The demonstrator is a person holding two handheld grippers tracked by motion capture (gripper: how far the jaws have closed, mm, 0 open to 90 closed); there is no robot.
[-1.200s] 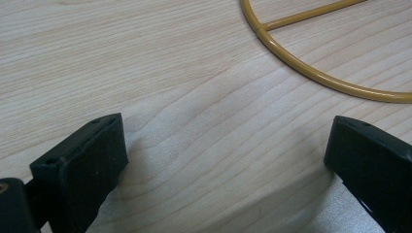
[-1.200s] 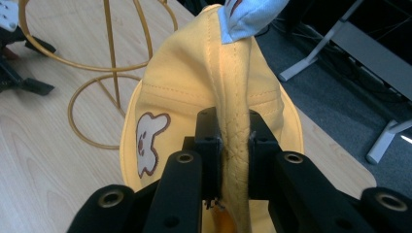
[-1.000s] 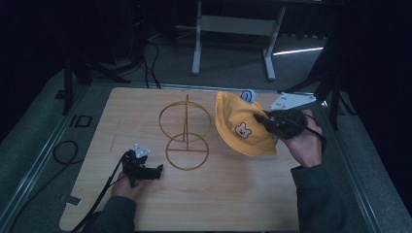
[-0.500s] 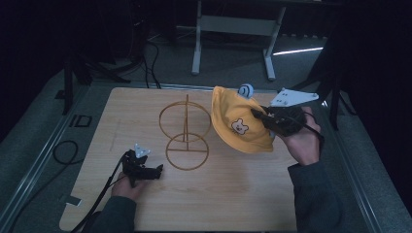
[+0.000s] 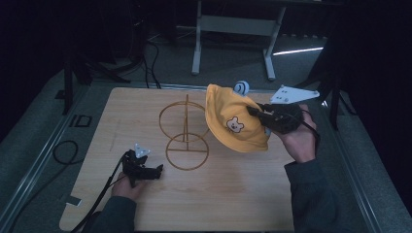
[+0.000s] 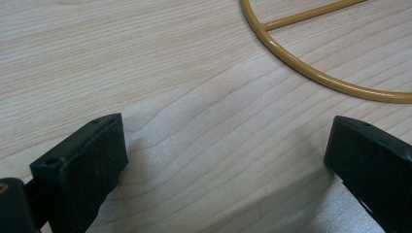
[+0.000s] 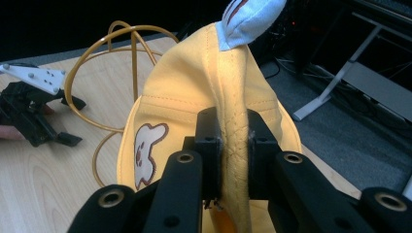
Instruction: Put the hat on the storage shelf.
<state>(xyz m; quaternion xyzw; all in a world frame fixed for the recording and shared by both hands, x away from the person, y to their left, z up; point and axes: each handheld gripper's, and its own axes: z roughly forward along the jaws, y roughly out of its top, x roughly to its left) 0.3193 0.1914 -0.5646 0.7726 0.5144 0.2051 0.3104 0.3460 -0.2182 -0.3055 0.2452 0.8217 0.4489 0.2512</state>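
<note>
Hat (image 7: 194, 92): you hold soft yellow cloth, matt, with stitched seams and a quilted brim edge; its ear (image 7: 250, 17) is pale blue fabric.
Bear patch (image 7: 145, 153): embroidered look, white with a brown outline.
Stand (image 5: 186, 133): your wire frame is thin metal, coated mustard yellow, smooth and slightly glossy.
Table (image 6: 160, 73): light wood, visible grain, smooth satin finish.
Right gripper (image 7: 232, 141): black matt plastic, metal screws.
Left gripper (image 6: 223, 160): black matt blocks.
</note>
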